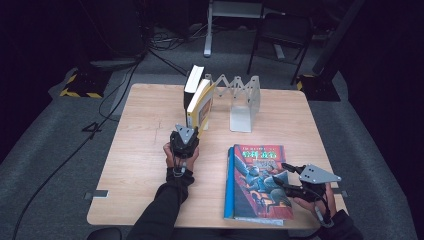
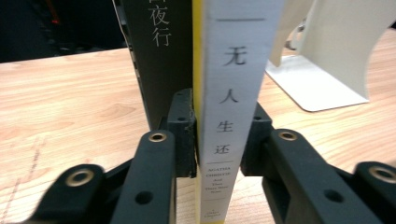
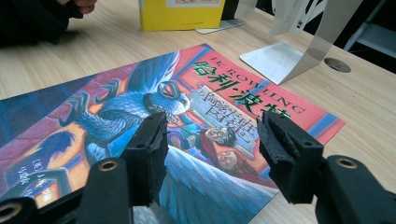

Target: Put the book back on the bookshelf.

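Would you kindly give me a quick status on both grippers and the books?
Left gripper clamped on yellow-edged book, upright beside dark book. Right gripper open over flat picture book. Nothing in the way.

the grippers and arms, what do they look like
Both grippers are black with two blocky jaws and brass-ringed pivot holes. The left gripper and the right gripper each carry a grey three-cornered plate on top. A cable trails by each wrist. The person wears dark long sleeves.

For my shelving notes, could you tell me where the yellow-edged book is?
In the high view the yellow-edged book stands left of centre, against the black book, gripped by the left tool.
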Demonstrator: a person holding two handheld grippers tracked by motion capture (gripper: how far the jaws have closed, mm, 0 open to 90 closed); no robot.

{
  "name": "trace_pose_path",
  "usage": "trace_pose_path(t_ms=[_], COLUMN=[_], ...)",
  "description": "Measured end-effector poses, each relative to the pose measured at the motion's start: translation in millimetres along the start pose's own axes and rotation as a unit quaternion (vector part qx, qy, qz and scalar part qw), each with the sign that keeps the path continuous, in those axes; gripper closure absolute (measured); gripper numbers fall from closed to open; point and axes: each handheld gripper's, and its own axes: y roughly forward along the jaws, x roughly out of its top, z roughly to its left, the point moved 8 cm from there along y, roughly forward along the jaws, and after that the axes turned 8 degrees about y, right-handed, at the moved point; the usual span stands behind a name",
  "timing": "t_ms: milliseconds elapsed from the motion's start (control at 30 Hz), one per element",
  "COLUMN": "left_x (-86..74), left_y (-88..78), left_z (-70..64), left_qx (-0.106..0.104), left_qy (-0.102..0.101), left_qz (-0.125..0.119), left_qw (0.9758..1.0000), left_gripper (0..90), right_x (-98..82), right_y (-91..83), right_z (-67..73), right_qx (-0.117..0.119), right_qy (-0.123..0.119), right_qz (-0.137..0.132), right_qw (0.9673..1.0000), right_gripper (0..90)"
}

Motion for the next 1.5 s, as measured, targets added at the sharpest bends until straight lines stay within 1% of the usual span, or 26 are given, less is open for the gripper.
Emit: trace_pose_path(t_ms=[133, 167, 200, 233, 267, 333, 433, 567, 733, 800, 900, 933, 967, 1067, 1100, 1133, 1200, 1233, 1267, 1367, 1400, 1467, 1500], left_x=[4.1, 6.0, 7.3, 9.1, 10.4, 12.4, 14.5, 16.6, 19.1, 20.2, 20.8, 20.7, 20.7, 20.0, 20.0, 19.9, 19.4, 19.4, 17.3, 13.3, 13.3, 7.7, 7.7], left_y=[6.7, 9.7, 11.5, 14.4, 16.9, 21.3, 25.9, 30.8, 36.1, 38.5, 40.2, 40.1, 40.1, 37.9, 37.9, 35.0, 31.0, 31.0, 25.6, 20.3, 20.3, 14.7, 14.7], left_z=[-4.8, -6.5, -6.8, -8.1, -8.4, -9.6, -8.7, -7.0, -4.9, -5.5, -5.4, -5.8, -5.8, -6.4, -6.4, -7.1, -8.4, -8.4, -10.3, -12.5, -12.5, -14.0, -14.0], left_qx=[0.019, 0.02, 0.021, 0.021, 0.023, 0.022, 0.024, 0.025, 0.023, 0.025, 0.025, 0.024, 0.024, 0.01, 0.01, 0.005, -0.003, -0.003, -0.011, -0.025, -0.025, -0.037, -0.037], left_qy=[-0.011, -0.017, -0.017, -0.024, -0.022, -0.025, -0.036, -0.033, -0.037, -0.03, -0.034, -0.039, -0.039, -0.046, -0.046, -0.044, -0.038, -0.038, -0.02, -0.018, -0.018, -0.007, -0.007], left_qz=[0.005, 0.006, 0.007, 0.009, 0.009, 0.011, 0.013, 0.013, 0.014, 0.018, 0.016, 0.014, 0.014, 0.011, 0.011, 0.009, 0.008, 0.008, 0.008, 0.01, 0.01, 0.013, 0.013], left_qw=[0.9997, 0.9996, 0.9996, 0.9995, 0.9994, 0.9994, 0.999, 0.9991, 0.999, 0.9991, 0.999, 0.9989, 0.9989, 0.9988, 0.9988, 0.999, 0.9992, 0.9992, 0.9997, 0.9995, 0.9995, 0.9992, 0.9992], left_gripper=[74.6, 74.6, 74.6, 74.6, 74.6, 74.5, 74.5, 74.6, 74.7, 74.8, 74.7, 74.6, 74.4, 72.8, 71.7, 70.3, 68.5, 68.5, 68.0, 68.5, 69.0, 69.8, 69.7], right_x=[-0.9, -1.0, -1.1, -1.2, -1.4, -1.8, -2.4, -2.8, -3.7, -4.0, -5.2, -5.4, -5.4, -5.3, -5.3, -5.4, -5.4, -5.4, -5.4, -5.5, -5.5, -5.5, -5.5], right_y=[0.4, 0.6, 0.7, 0.8, 0.8, 0.5, 0.4, 0.5, 1.1, 1.8, 3.0, 3.2, 3.2, 2.9, 2.9, 2.5, 2.5, 2.5, 2.4, 2.7, 2.7, 3.2, 3.2], right_z=[0.0, -0.1, -0.4, -0.5, -0.6, -1.0, -1.8, -2.8, -2.2, -2.4, -2.4, -2.3, -2.1, -2.1, -2.1, -2.4, -2.7, -2.7, -2.7, -2.1, -1.8, -1.3, -1.3], right_qx=[0.002, 0.002, 0.002, 0.002, 0.002, 0.002, 0.001, 0.0, 0.001, 0.002, 0.002, 0.002, 0.002, 0.002, 0.002, 0.003, 0.002, 0.002, 0.003, 0.003, 0.004, 0.004, 0.004], right_qy=[0.001, 0.0, 0.0, -0.001, -0.002, -0.001, 0.001, 0.0, 0.001, 0.0, 0.002, 0.0, -0.001, 0.0, 0.0, 0.001, 0.001, 0.001, 0.002, 0.0, 0.0, 0.0, 0.0], right_qz=[0.002, 0.002, 0.002, 0.003, 0.003, 0.003, 0.002, 0.002, 0.005, 0.005, 0.009, 0.01, 0.01, 0.01, 0.01, 0.009, 0.009, 0.009, 0.009, 0.01, 0.01, 0.011, 0.011], right_qw=[1.0, 1.0, 1.0, 1.0, 1.0, 1.0, 1.0, 1.0, 1.0, 1.0, 1.0, 0.9999, 1.0, 1.0, 1.0, 1.0, 1.0, 1.0, 1.0, 0.9999, 0.9999, 0.9999, 0.9999], right_gripper=[41.7, 41.7, 41.8, 41.8, 41.8, 41.9, 41.9, 41.9, 41.9, 41.8, 41.8, 41.8, 41.8, 41.6, 41.6, 41.4, 41.4, 41.4, 41.4, 41.2, 41.2, 41.2, 41.2])
